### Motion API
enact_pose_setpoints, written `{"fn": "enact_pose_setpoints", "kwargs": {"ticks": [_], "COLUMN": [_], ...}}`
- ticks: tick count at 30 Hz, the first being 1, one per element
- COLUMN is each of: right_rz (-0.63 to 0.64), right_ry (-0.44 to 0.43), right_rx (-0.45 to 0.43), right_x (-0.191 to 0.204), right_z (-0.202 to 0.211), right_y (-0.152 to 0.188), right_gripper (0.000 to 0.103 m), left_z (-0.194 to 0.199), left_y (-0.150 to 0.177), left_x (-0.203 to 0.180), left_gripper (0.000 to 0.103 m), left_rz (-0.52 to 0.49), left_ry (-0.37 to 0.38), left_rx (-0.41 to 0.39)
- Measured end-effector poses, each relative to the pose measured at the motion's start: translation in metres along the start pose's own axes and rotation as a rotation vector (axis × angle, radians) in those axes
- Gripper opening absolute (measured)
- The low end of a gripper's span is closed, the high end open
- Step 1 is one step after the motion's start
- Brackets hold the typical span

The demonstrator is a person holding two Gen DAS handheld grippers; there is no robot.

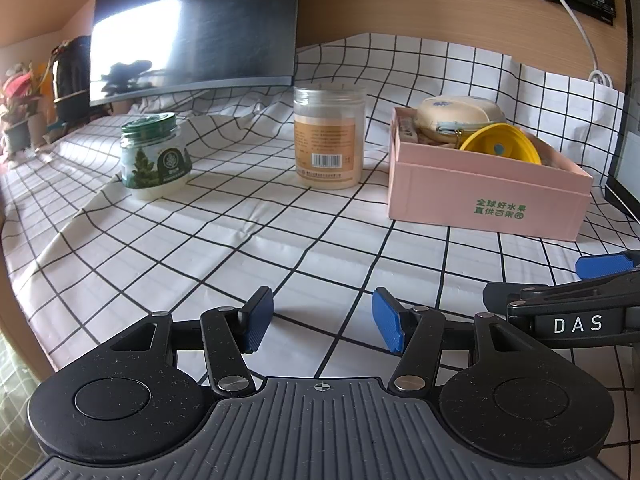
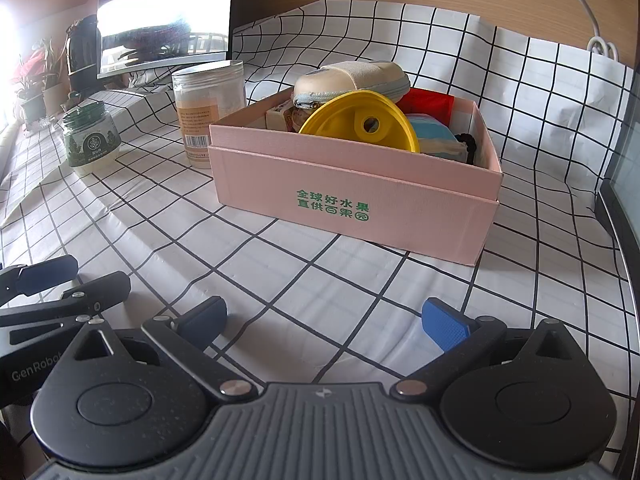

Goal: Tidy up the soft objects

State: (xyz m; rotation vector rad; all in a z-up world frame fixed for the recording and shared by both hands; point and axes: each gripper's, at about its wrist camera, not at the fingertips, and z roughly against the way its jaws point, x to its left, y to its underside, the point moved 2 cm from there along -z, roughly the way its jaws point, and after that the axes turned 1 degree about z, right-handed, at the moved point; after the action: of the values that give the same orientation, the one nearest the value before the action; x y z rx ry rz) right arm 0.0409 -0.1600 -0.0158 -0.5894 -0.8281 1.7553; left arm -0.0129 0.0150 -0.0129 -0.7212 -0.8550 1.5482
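A pink cardboard box (image 1: 484, 196) (image 2: 352, 196) with green print stands on the checked tablecloth. It holds a cream zip pouch (image 1: 456, 114) (image 2: 352, 78), a yellow soft lid (image 1: 500, 145) (image 2: 360, 122), a red item (image 2: 430, 104) and a light blue packet (image 2: 434, 130). My left gripper (image 1: 323, 322) is open and empty, low over the cloth, left and short of the box. My right gripper (image 2: 324, 320) is open and empty in front of the box. Its arm shows in the left wrist view (image 1: 576, 312).
A tall clear jar (image 1: 329, 136) (image 2: 210, 110) with an orange label and a short green-lidded jar (image 1: 154, 156) (image 2: 90, 140) stand left of the box. A dark monitor (image 1: 196, 28) stands behind. A white cable (image 1: 580, 24) hangs at the back right. Plants (image 1: 18, 108) stand far left.
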Motion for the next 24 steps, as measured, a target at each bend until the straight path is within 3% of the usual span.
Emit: {"fn": "enact_pose_setpoints", "kwargs": {"ticks": [24], "right_rz": [0.000], "right_ry": [0.000], "right_rx": [0.000], "right_x": [0.0008], "right_z": [-0.0005], "right_y": [0.0000], "right_gripper": [0.103], "left_z": [0.0011], "left_y": [0.0007], "left_x": [0.0000], "left_gripper": [0.061], "left_rz": [0.001], "left_ry": [0.005], "left_rx": [0.006]}}
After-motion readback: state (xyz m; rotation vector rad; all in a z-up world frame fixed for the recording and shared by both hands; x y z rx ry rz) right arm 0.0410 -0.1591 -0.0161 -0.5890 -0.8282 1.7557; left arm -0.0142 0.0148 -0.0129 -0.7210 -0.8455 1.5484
